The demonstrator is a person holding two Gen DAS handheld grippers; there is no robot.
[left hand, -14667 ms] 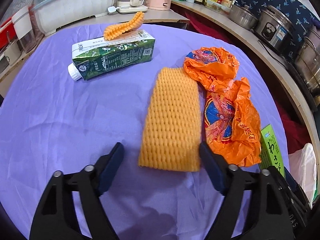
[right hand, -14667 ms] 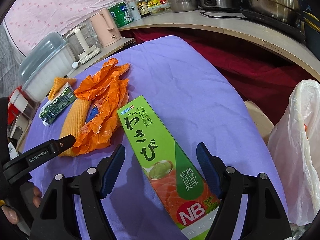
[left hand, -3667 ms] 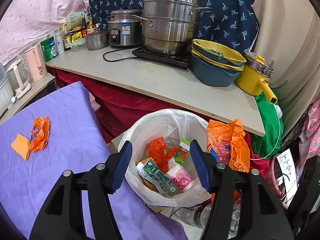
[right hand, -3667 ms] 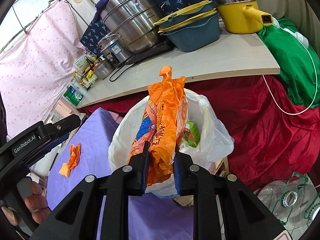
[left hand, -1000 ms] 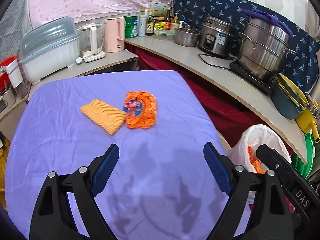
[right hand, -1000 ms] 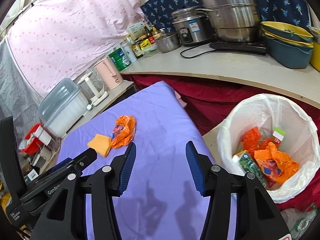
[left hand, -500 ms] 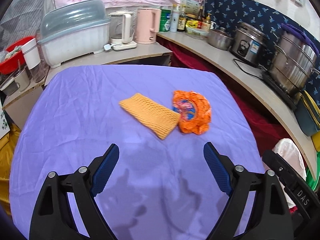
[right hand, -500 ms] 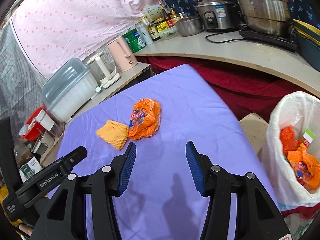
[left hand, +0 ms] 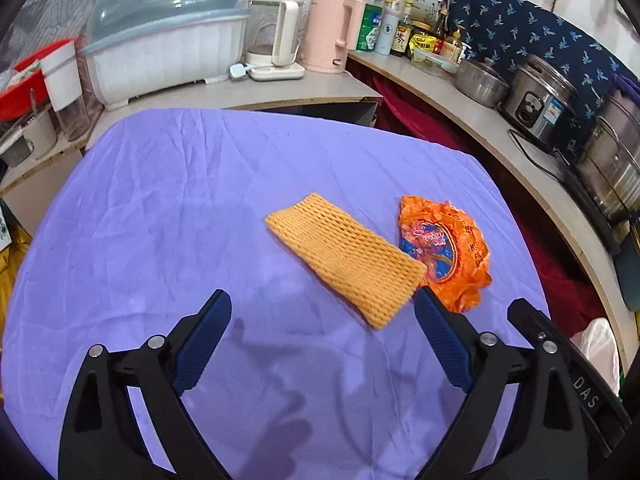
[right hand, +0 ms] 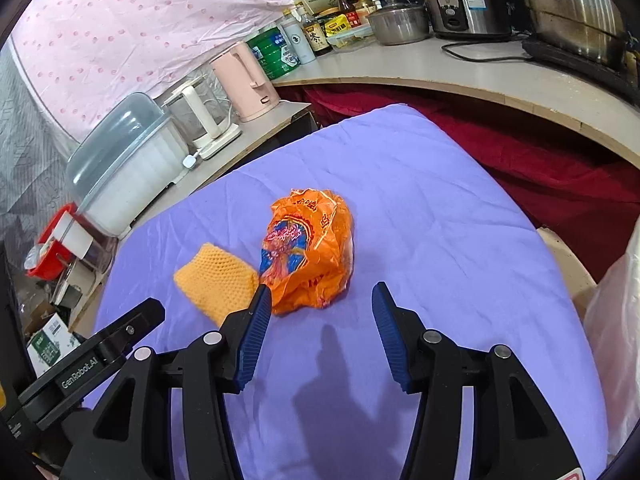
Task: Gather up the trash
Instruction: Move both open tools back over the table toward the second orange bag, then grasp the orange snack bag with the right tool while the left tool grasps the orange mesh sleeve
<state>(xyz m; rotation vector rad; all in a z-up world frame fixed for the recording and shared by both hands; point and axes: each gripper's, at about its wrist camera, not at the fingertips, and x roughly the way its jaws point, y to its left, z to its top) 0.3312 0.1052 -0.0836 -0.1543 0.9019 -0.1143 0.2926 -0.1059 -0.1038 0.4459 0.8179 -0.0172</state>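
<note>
Two scraps yet to clear from the purple tablecloth (left hand: 160, 220): an orange foam net (left hand: 344, 256) lying flat near mid-table and, touching its right-hand end, a crumpled orange wrapper (left hand: 444, 248). Mid-approach, by the look of it, with neither piece lifted.

Left gripper (left hand: 323, 298) angled down over the cloth, jaws just opened further and now spread wide, nothing between them, the net's near corner just ahead of the right-hand tip. Right gripper (right hand: 322, 291) about half open and empty, lined up on the wrapper, whose near edge sits just at the tips but unpinched.

Next, probably: lowering each pair of fingers astride its own piece, closing on the net's soft mesh and on a raised fold of wrapper without catching the cloth beneath, then carrying both to the white bin bag (right hand: 616, 320) beyond the table's right edge.

From the left wrist: the net at full length, the overlap where wrapper meets net, and the right tool's black body low at the right edge. From the right wrist: the wrapper's printed face head-on, only the net's far end clear of the finger, the left tool's arm low at the left, and a broader stretch of bag. Bag contents hidden in both.
</note>
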